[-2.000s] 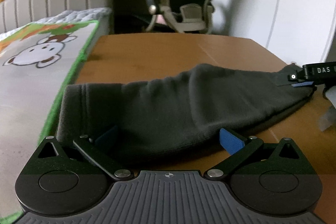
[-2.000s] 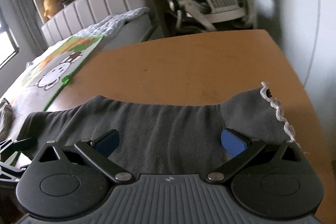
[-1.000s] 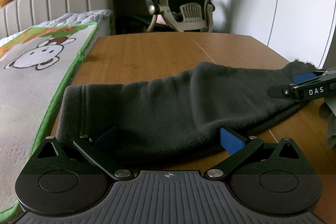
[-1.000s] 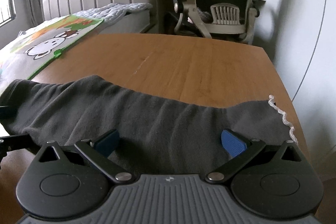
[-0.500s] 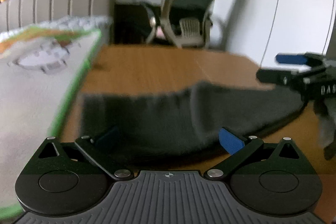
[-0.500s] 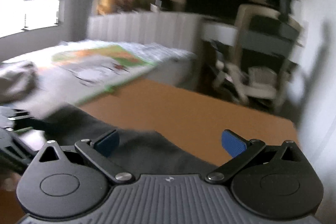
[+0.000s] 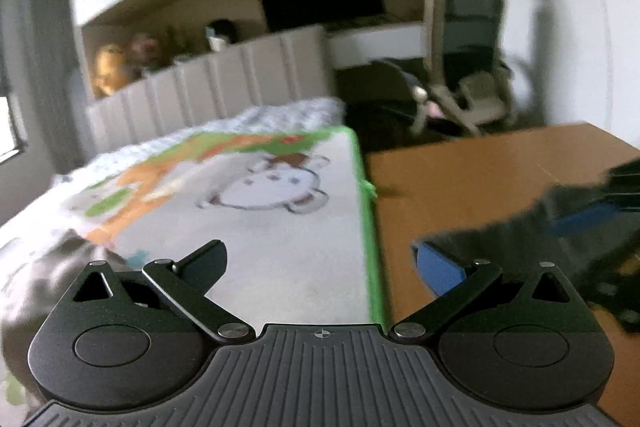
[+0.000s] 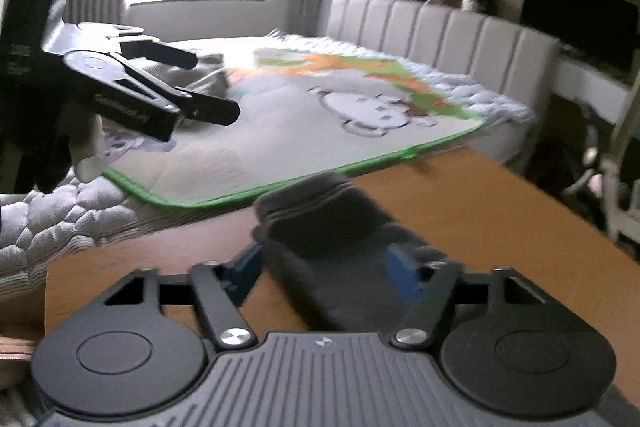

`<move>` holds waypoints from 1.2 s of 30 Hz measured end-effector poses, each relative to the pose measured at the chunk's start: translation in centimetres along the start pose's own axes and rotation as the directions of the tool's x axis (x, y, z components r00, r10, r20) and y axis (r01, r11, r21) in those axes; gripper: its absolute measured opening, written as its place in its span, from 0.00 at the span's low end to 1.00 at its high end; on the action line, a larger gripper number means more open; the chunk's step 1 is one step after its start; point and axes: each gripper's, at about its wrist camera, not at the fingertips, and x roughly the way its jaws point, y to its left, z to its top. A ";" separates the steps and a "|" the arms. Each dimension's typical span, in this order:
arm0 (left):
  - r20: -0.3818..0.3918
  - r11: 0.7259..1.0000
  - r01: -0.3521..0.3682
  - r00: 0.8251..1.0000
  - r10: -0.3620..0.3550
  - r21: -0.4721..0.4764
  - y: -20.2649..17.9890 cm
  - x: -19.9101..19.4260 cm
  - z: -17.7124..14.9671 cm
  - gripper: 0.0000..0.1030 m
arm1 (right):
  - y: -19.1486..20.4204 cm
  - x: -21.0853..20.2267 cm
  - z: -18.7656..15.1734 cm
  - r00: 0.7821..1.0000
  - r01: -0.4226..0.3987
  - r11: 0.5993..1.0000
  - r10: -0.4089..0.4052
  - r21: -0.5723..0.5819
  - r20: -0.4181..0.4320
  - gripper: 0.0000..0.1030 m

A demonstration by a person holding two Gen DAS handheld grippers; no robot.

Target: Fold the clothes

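A dark grey garment (image 8: 328, 227) lies bunched on the wooden table (image 8: 500, 227); its near end runs between my right gripper's (image 8: 326, 271) blue pads, which are partly closed around it. In the left wrist view the garment (image 7: 500, 239) shows blurred at the right on the table. My left gripper (image 7: 320, 263) is open and empty, lifted over the play mat (image 7: 280, 227). It also shows in the right wrist view (image 8: 216, 87), raised at the left with jaws apart.
A bed with a cartoon play mat (image 8: 320, 131) and quilt (image 8: 60, 211) adjoins the table's left edge. A grey cloth heap (image 7: 52, 267) lies on the bed. An office chair (image 7: 468, 67) and desk stand behind the table.
Both grippers swung left toward the bed. My left gripper left the garment and rose over the mat. The garment, spread out before, is now bunched lengthwise in front of my right gripper.
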 end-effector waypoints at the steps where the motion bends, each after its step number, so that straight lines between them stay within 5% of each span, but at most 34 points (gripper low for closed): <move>1: -0.008 0.999 0.041 0.999 -0.040 0.004 -0.1 -0.2 -0.4 1.00 | 0.1 0.9 -0.2 1.000 -0.007 1.000 0.007 -0.001 -0.019 0.50; 3: -0.012 0.994 0.097 0.995 -0.097 0.041 -0.7 -0.2 -0.8 1.00 | 0.0 2.3 -0.7 0.999 -0.011 1.000 0.012 0.008 -0.050 0.40; 5: -0.013 0.986 0.127 0.992 -0.126 0.103 -1.8 -0.1 -1.2 1.00 | -0.6 2.9 -0.9 0.998 -0.015 0.999 0.018 0.040 -0.067 0.20; 10: -0.066 0.974 0.141 0.989 -0.131 0.176 -4.2 2.1 -1.5 1.00 | -2.3 0.1 -0.2 1.000 -0.001 0.993 0.001 0.120 -0.005 0.07; 18: 0.030 0.924 0.025 0.999 -0.039 0.382 -9.8 6.1 -0.6 0.96 | -3.7 -2.8 -0.6 1.000 -0.014 0.984 0.012 0.180 0.012 0.07; 19: 0.023 0.910 0.037 0.998 -0.051 0.412 -10.6 6.4 -0.7 0.90 | -3.9 -3.1 -0.8 1.000 -0.015 0.982 0.012 0.188 0.013 0.07; 20: 0.004 0.898 0.055 0.998 -0.063 0.437 -11.3 6.7 -0.8 0.66 | -4.2 -3.8 -0.9 1.000 -0.011 0.981 0.007 0.196 0.021 0.08; 21: -0.028 0.883 0.073 0.997 -0.068 0.464 -11.9 7.1 -0.9 0.54 | -4.6 -4.5 -0.9 1.000 -0.007 0.979 0.001 0.205 0.031 0.08; 24: -0.035 0.865 0.069 0.998 -0.059 0.497 -12.5 6.8 -1.6 0.51 | -7.1 -9.1 -1.7 0.993 0.067 0.968 -0.090 0.242 0.083 0.27; 25: -0.037 0.874 0.072 0.997 -0.062 0.481 -12.2 6.5 -1.7 0.49 | -8.1 -11.0 -2.2 0.984 0.114 0.958 -0.145 0.263 0.100 0.43; 27: -0.044 0.893 0.081 0.997 -0.069 0.443 -11.6 5.9 -1.8 0.42 | -10.7 -15.1 -4.1 0.948 0.241 0.912 -0.294 0.333 0.120 0.59; 31: -0.038 0.902 0.083 0.997 -0.073 0.424 -11.6 5.5 -1.6 0.34 | -16.1 -21.3 -8.6 0.843 0.440 0.722 -0.537 0.534 0.031 0.60; 33: -0.034 0.905 0.084 0.996 -0.077 0.416 -12.1 5.8 -1.1 0.29 | -17.2 -23.1 -10.7 0.828 0.456 0.658 -0.560 0.599 -0.014 0.59; 36: -0.029 0.905 0.089 0.996 -0.084 0.415 -12.4 5.9 -0.6 0.27 | -17.5 -23.0 -12.9 0.834 0.472 0.624 -0.546 0.623 -0.085 0.59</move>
